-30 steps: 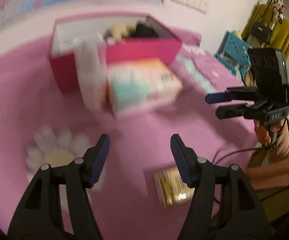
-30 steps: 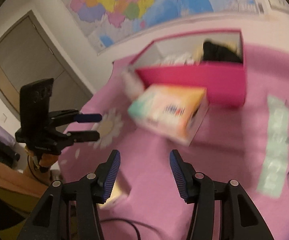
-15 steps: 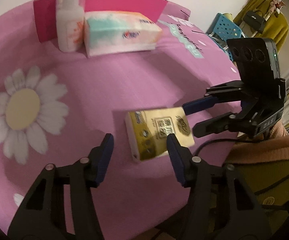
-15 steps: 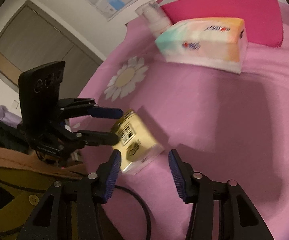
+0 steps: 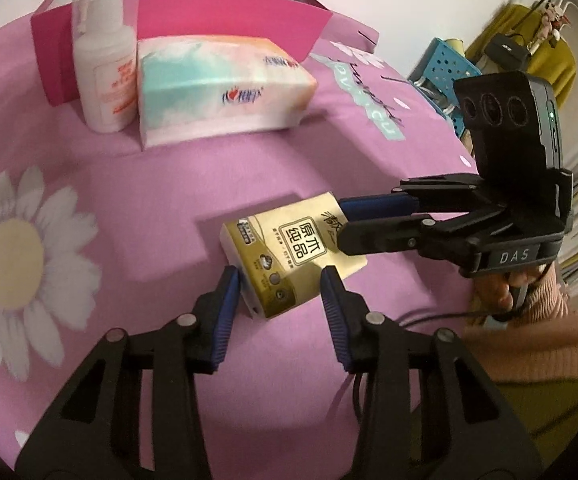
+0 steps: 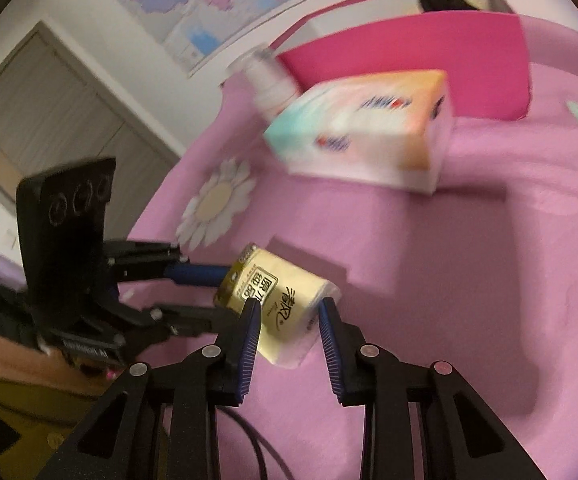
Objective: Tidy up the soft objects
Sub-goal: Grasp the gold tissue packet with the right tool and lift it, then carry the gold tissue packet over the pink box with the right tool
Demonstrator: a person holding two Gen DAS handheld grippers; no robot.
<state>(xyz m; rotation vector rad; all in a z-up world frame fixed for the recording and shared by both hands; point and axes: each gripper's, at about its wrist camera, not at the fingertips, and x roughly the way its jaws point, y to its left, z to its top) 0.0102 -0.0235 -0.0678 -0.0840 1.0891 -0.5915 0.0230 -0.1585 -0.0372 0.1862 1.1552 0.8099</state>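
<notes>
A small gold tissue pack (image 5: 291, 254) lies on the pink cloth near the front edge; it also shows in the right wrist view (image 6: 279, 304). My left gripper (image 5: 279, 282) is open with its fingers on either side of the pack's near end. My right gripper (image 6: 289, 312) is open and straddles the pack's other end; in the left wrist view it (image 5: 343, 220) reaches in from the right. A larger pastel tissue pack (image 5: 221, 84) lies further back. Whether any pad touches the gold pack is unclear.
A white lotion bottle (image 5: 105, 60) stands beside the pastel pack, in front of an open pink box (image 5: 225, 16) holding soft items. White daisy prints (image 5: 13, 264) mark the cloth. A blue crate (image 5: 445, 64) stands beyond the table on the right.
Both grippers have dropped and closed in on the gold tissue pack from opposite ends. Their fingers now flank it and both openings have narrowed.
</notes>
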